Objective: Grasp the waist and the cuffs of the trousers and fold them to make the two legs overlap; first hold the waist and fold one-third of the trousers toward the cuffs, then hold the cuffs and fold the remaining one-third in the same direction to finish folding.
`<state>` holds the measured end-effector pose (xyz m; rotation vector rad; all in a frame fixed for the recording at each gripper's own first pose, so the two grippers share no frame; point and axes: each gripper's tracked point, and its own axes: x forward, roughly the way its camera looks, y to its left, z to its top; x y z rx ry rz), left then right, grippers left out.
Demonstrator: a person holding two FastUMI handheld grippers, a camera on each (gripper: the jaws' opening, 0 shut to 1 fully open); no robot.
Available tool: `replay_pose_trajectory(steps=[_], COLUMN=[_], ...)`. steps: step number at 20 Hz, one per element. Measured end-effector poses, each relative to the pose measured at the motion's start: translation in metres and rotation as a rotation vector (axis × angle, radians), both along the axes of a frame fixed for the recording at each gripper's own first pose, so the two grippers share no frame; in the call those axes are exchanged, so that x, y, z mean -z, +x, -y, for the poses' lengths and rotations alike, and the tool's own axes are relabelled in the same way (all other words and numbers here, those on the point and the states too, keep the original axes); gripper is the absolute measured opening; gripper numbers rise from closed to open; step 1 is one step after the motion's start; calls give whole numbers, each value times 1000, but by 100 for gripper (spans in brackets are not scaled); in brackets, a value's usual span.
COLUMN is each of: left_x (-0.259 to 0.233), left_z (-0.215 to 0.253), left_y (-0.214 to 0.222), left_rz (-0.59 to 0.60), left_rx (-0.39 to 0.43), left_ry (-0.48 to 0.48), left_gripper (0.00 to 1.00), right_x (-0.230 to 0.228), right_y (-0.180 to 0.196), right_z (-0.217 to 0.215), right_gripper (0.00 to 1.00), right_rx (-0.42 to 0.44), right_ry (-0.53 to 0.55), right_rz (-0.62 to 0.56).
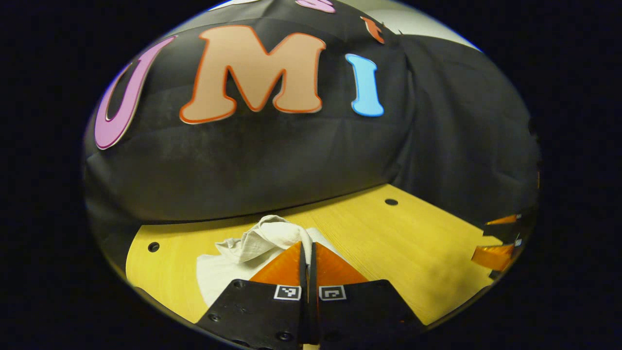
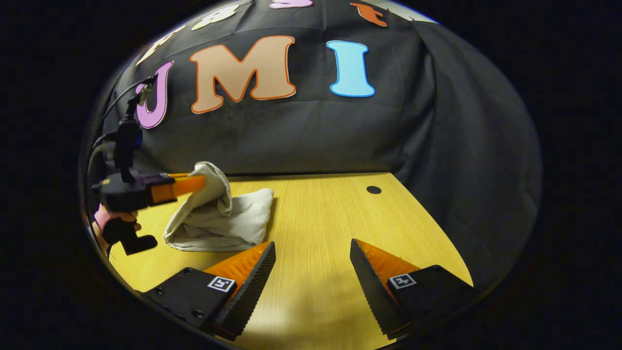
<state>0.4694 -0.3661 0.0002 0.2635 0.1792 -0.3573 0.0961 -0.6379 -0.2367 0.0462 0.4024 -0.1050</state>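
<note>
on the counter (image 2: 320, 218), far left: trousers (image 2: 228, 218) bunched | left gripper (image 1: 308, 253) clenched on a lifted fold of trousers | right gripper (image 2: 311, 265) released, over bare wood

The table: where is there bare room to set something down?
Bare wood on the table runs from the trousers across to the round hole by the cloth wall, ahead of the open right gripper. It is crowded where the left gripper pinches the trousers.
</note>
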Motion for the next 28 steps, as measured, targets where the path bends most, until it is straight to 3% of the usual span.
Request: replay_pose_trajectory(steps=[5, 9, 10, 13, 14, 18, 21, 28], left_x=[50, 63, 63, 36, 22, -8, -25, -40], left_z=[14, 20, 21, 5, -5, -45, -81, -133], left_y=[-9, -13, -17, -23, -30, -73, -101, -144], left_rz=[-90, -132, -133, -76, -52, -19, 9, 34], left_rx=[-11, -7, 7, -29, -46, -110, -158, -222], left_ry=[32, 4, -14, -35, -35, -94, -72, -67], left_gripper=[1, 9, 18, 99, 95, 96, 96, 96], right_x=[6, 1, -3, -23, -31, -63, -80, -88], right_y=[-1, 0, 1, 5, 6, 6, 0, -19], right_z=[10, 5, 1, -15, -22, -58, -89, -130], right_gripper=[99, 99, 99, 99, 99, 99, 97, 99], right_rx=[-4, -25, -34, -70, -82, -132, -163, -159], right_ry=[10, 14, 13, 9, 6, 11, 42, 34], right_rz=[-5, 8, 18, 78, 101, 190, 235, 244])
